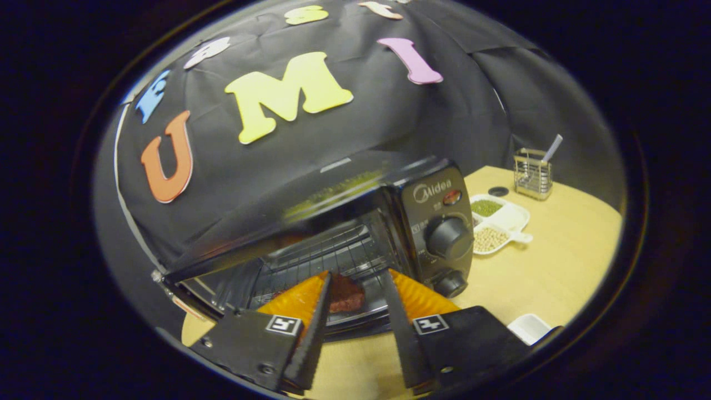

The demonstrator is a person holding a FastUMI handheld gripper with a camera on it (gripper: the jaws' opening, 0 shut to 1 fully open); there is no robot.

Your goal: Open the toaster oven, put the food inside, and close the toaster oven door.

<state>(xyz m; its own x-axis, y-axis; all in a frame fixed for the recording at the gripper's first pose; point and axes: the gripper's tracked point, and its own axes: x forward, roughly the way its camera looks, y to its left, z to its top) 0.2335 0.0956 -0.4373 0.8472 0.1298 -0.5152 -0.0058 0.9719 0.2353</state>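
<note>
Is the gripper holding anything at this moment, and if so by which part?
Nothing is held: the gripper is open, and the food lies inside the toaster oven.

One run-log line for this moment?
gripper: open, empty | food: inside toaster oven, between the fingers | door: partly open | next: close door

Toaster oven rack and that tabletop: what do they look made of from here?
The thin-barred oven rack looks like bare metal wire, dull grey with faint glints. The pale yellow tabletop looks like smooth wood or laminate; no grain shows. The hand-held gripper is open, the dark reddish food patty just beyond its fingers.
</note>
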